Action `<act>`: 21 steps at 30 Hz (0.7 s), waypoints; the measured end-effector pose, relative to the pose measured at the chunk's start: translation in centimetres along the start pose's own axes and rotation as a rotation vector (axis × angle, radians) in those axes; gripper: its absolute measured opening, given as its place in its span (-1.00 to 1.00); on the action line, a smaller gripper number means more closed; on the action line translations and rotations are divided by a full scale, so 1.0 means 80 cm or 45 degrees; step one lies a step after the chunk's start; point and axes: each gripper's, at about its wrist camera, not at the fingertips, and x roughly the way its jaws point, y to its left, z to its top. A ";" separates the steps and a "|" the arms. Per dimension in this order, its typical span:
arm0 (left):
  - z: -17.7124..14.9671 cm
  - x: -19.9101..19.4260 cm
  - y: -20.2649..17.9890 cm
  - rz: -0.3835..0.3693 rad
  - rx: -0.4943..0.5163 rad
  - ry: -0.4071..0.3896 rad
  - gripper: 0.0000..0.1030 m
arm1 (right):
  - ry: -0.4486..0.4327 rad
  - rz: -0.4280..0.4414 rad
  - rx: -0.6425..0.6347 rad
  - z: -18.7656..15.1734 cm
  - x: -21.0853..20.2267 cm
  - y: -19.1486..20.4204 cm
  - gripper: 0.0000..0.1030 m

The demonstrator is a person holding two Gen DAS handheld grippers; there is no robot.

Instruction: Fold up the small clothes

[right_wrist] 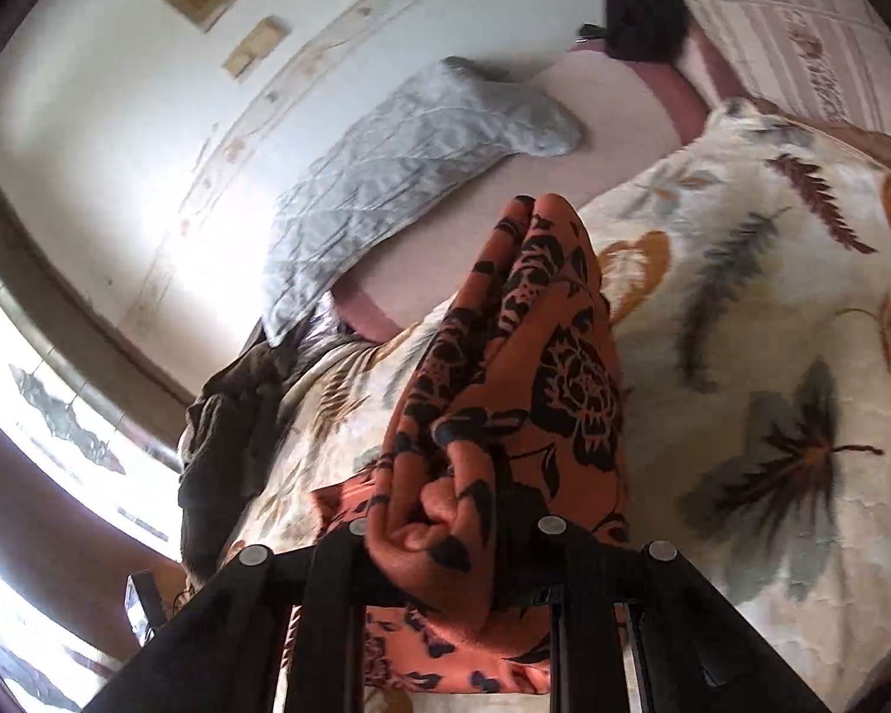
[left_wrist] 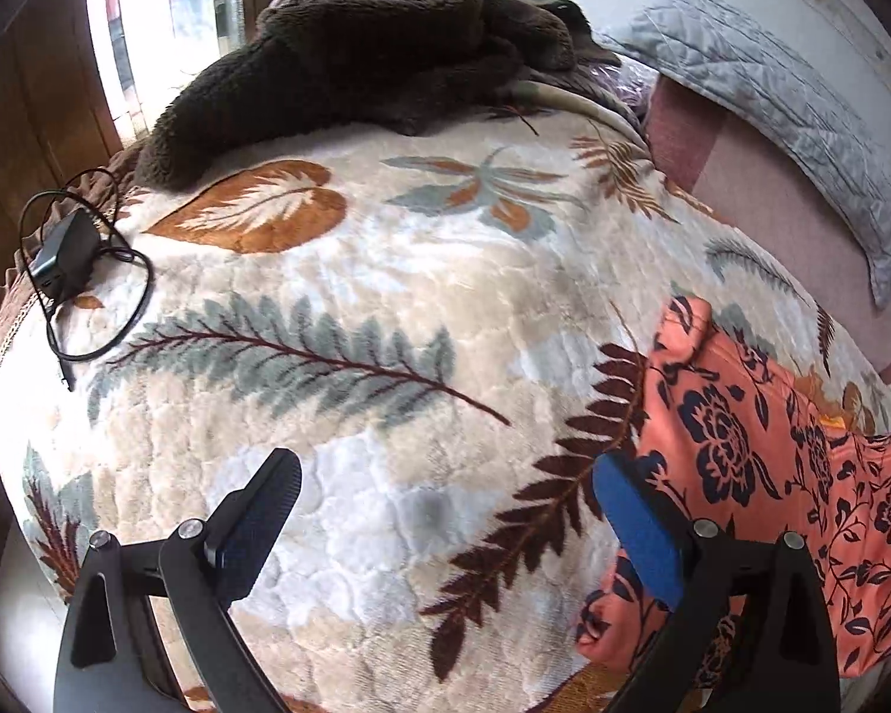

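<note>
Bed (left_wrist: pixel 386 309) under a leaf-patterned blanket (right_wrist: pixel 742 356), grey quilted pillow (left_wrist: pixel 772 95) against a pale wall (right_wrist: pixel 119 89). Bright window (left_wrist: pixel 148 12) beside wooden panelling (left_wrist: pixel 35 89). Daylight flooding in.

Left tongs (left_wrist: pixel 445 511) spread wide and empty, right tongs (right_wrist: pixel 454 529) clamped tight, tilted downward.

No legible text or labels anywhere.

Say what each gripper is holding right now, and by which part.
The right gripper is shut on a bunched fold of the orange flowered cloth; which edge it is cannot be told. The left gripper is open and holds nothing.
</note>
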 end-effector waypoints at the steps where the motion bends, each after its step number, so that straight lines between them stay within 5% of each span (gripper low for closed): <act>1: 0.002 -0.001 0.010 0.009 -0.020 -0.003 0.92 | 0.018 0.029 -0.024 -0.009 0.008 0.021 -0.61; 7: 0.015 0.001 0.063 0.031 -0.132 -0.017 0.92 | 0.241 0.147 -0.105 -0.096 0.095 0.123 -0.61; 11: 0.017 0.004 0.080 0.007 -0.180 -0.003 0.92 | 0.533 0.197 -0.032 -0.174 0.184 0.129 -0.57; 14: 0.018 0.002 0.076 -0.045 -0.167 -0.008 0.92 | 0.582 0.306 0.056 -0.196 0.195 0.106 -0.49; 17: 0.019 -0.007 0.060 -0.159 -0.120 -0.030 0.92 | 0.664 0.403 0.097 -0.179 0.179 0.088 -0.02; 18: 0.019 -0.011 0.051 -0.194 -0.093 -0.038 0.92 | 0.694 0.460 0.113 -0.173 0.171 0.084 0.45; 21: 0.011 -0.024 0.017 -0.343 0.026 -0.053 0.92 | 0.562 0.504 0.064 -0.145 0.120 0.066 0.53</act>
